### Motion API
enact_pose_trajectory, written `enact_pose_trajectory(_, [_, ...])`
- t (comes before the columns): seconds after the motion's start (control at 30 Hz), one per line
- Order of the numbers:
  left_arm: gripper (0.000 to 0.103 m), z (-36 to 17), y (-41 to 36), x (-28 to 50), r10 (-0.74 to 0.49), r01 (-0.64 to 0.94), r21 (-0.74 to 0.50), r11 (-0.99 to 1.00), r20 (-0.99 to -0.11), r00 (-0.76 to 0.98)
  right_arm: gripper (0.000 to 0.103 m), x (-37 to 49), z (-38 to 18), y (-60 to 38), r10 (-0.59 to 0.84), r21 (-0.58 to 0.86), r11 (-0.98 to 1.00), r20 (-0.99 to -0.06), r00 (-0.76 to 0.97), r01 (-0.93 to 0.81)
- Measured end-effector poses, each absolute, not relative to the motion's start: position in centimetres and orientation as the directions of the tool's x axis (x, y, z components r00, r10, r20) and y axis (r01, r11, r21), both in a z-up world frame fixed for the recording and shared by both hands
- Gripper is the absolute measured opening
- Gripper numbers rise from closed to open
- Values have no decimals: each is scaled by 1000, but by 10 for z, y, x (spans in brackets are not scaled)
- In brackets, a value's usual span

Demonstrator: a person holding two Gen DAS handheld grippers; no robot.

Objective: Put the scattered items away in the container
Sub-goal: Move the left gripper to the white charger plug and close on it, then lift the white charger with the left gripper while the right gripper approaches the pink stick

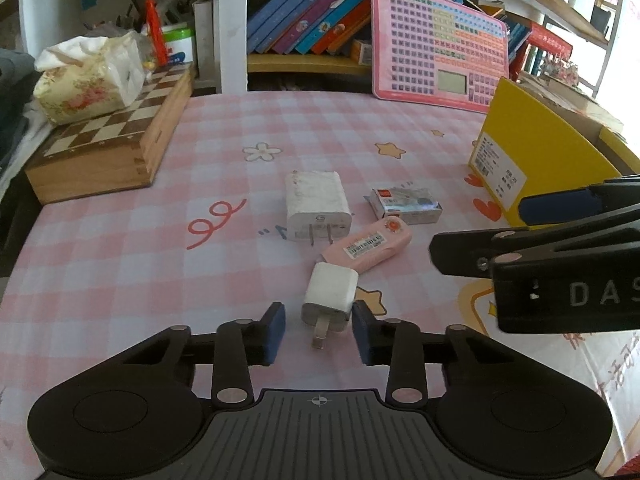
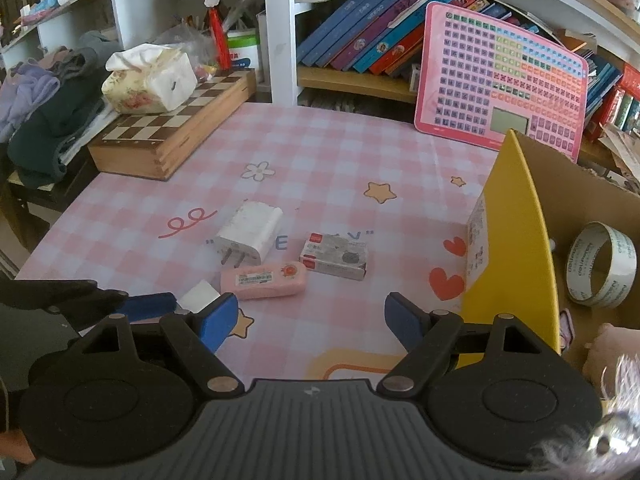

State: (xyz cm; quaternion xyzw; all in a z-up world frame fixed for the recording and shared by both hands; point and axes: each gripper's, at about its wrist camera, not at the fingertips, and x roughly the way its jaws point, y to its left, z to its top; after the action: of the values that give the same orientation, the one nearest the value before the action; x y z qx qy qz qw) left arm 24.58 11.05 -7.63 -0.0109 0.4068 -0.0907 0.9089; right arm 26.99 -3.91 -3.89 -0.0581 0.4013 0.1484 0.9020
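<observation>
The left gripper [image 1: 319,330] straddles the small charger [image 1: 331,295] on the near worktop [image 1: 120,264]; its right pad touches, its left pad stands clear. Close squarely on the white body, not the prongs, then lift. The right gripper [image 2: 308,320] is spread, empty, beside the yellow box [image 2: 516,248].

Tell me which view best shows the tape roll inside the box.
The right wrist view: the tape roll lies in plain sight inside the yellow box. The left wrist view sees only the box's outer wall, so the roll is hidden.
</observation>
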Motion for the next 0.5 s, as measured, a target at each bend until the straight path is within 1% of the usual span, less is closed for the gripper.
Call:
enact_pose_trajectory(0.03, [27, -77, 111, 246, -180, 160, -98, 982, -737, 651, 80, 270, -40, -38, 223, 16, 948, -744, 630, -317])
enact_pose_trajectory(0.1, [26, -77, 112, 246, -188, 167, -102, 981, -735, 651, 80, 271, -41, -36, 226, 19, 947, -749, 623, -321])
enact_pose_trajectory(0.3, [29, -77, 114, 248, -197, 167, -115, 979, -733, 651, 80, 275, -44, -30, 223, 18, 947, -755, 617, -321])
enact_pose_trajectory(0.5, [30, -80, 111, 254, -198, 196, -88, 977, -723, 662, 80, 278, -45, -27, 218, 15, 949, -756, 618, -316])
